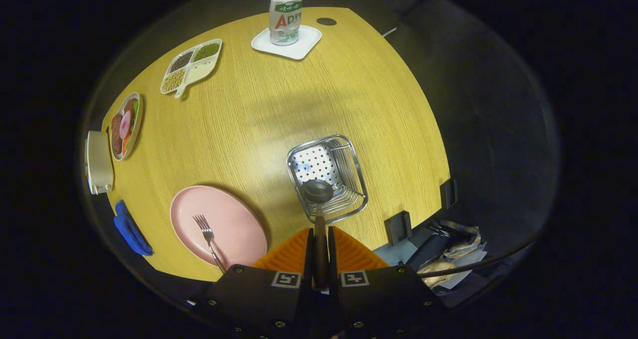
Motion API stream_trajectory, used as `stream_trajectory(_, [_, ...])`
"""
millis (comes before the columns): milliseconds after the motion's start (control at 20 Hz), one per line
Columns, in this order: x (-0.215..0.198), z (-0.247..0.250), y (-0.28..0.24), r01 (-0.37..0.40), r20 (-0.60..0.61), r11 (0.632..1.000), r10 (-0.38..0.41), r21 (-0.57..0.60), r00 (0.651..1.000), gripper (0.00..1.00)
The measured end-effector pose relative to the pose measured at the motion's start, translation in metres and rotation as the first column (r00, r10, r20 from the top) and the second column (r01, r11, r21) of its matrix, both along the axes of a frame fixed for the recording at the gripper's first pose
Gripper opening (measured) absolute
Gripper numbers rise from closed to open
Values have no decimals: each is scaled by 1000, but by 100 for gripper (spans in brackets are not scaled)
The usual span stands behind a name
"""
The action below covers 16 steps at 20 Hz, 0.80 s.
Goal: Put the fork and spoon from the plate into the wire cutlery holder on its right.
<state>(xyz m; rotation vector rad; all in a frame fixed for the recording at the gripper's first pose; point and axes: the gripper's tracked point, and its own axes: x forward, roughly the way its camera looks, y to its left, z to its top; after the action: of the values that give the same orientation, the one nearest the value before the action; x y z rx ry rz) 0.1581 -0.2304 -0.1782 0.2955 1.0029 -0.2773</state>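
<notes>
My gripper (319,239) is shut on the handle of a dark metal spoon (318,191). The spoon sticks straight out ahead of the orange fingers (294,253), and its bowl hangs over the near edge of the wire cutlery holder (355,165). The holder is a shiny wire basket with a perforated bottom, standing on the wooden table just ahead of the fingers. Left of the holder lies a pink plate (234,219) with a silver fork (208,239) on it, tines pointing away from me.
Farther off on the table (299,99) stand a white-and-green bottle (285,14) on a white square tray (309,42), a divided dish of beans (192,66) and a plate of food (124,125). A blue cloth (130,230) hangs at the near left edge.
</notes>
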Motion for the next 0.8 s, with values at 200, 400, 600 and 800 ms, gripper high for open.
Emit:
stream_trajectory(200, [-10,17,-2,25,38,999,-23,-32,999,15])
stream_trajectory(400, [-20,30,9,24,84,997,-18,-72,996,15])
stream_trajectory(600, [-25,34,42,-16,108,994,27,-108,994,14])
stream_trajectory(800, [-29,31,88,-88,104,984,105,-157,989,14])
